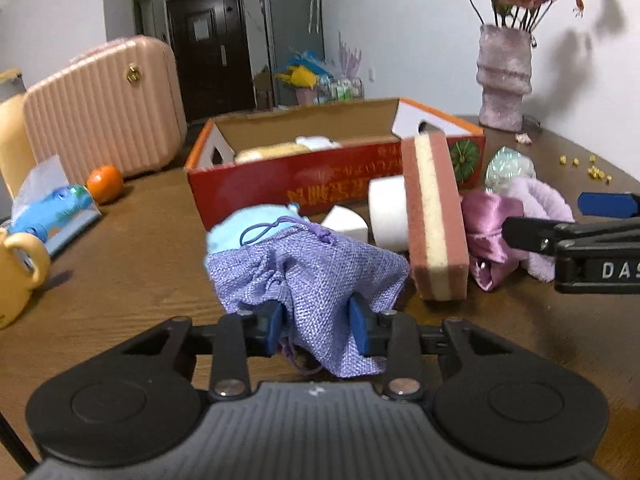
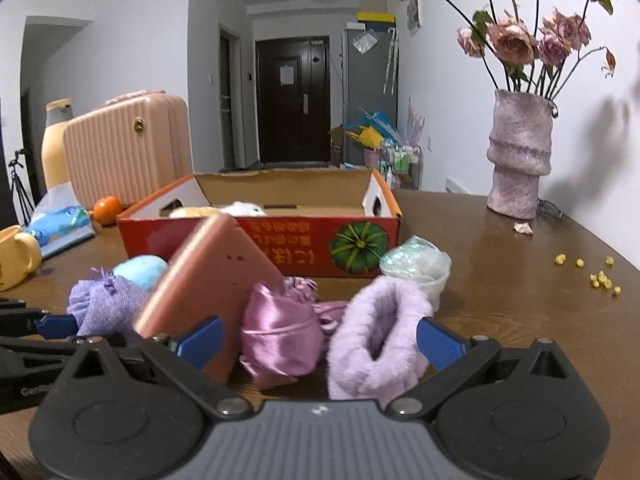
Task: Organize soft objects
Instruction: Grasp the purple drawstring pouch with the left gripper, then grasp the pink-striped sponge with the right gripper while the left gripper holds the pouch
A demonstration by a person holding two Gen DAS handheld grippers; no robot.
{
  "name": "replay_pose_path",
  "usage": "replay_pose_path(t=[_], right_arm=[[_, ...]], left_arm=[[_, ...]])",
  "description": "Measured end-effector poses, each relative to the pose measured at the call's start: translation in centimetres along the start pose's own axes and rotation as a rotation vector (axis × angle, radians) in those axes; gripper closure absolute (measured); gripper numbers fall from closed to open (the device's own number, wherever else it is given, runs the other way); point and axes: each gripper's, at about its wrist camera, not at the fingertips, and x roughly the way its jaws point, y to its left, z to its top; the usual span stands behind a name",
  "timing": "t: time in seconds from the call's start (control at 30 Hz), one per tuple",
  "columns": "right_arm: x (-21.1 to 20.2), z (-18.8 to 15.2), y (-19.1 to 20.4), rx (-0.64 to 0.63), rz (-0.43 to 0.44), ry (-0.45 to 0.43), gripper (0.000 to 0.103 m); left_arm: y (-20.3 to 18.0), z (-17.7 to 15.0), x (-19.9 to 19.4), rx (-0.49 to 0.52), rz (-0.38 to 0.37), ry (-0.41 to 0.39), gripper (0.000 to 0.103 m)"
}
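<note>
My left gripper [image 1: 318,320] is shut on the near edge of a purple woven drawstring pouch [image 1: 320,272], which rests on the wooden table with a light-blue plush [image 1: 248,228] behind it. A pink-and-cream sponge [image 1: 434,216] stands on edge to its right, beside a white roll [image 1: 386,212]. My right gripper [image 2: 320,336] is open. A pink satin pouch [image 2: 280,336] and a fluffy lilac piece [image 2: 376,328] lie between its fingers, unpinched. Behind them is the open red cardboard box [image 2: 304,248], holding yellow and white soft items.
An iridescent bag [image 2: 416,268] lies by the box's right end. A vase of dried roses [image 2: 518,156] stands at the back right, with yellow crumbs [image 2: 600,276] near it. To the left are a pink suitcase [image 1: 104,108], an orange [image 1: 105,184], a tissue pack [image 1: 52,208] and a yellow mug [image 1: 18,268].
</note>
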Motion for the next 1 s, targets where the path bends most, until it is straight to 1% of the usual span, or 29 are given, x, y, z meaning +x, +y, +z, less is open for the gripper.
replay_pose_path(t=[0.13, 0.23, 0.5, 0.7, 0.87, 0.97, 1.0], right_arm=[[-0.6, 0.0, 1.4, -0.011, 0.022, -0.038, 0.000], [-0.7, 0.1, 2.6, -0.024, 0.034, -0.055, 0.000], [-0.5, 0.0, 6.0, -0.065, 0.037, -0.067, 0.000], [0.3, 0.0, 8.4, -0.108, -0.004, -0.060, 0.003], [1.3, 0.0, 10.1, -0.150, -0.049, -0.056, 0.014], [1.9, 0.1, 10.8, -0.165, -0.077, -0.051, 0.025], [2.2, 0.0, 10.9, -0.167, -0.082, -0.045, 0.031]], left_arm=[[0.6, 0.0, -1.5, -0.001, 0.023, -0.059, 0.069], [1.4, 0.0, -2.3, -0.016, 0.033, -0.088, 0.069], [4.1, 0.0, -3.5, -0.062, 0.072, -0.127, 0.069], [5.9, -0.3, -4.0, -0.081, 0.094, -0.135, 0.069], [7.0, -0.4, -4.1, -0.088, 0.107, -0.134, 0.069], [7.3, -0.5, -4.2, -0.095, 0.107, -0.136, 0.069], [7.3, -0.5, -4.2, -0.094, 0.106, -0.137, 0.069]])
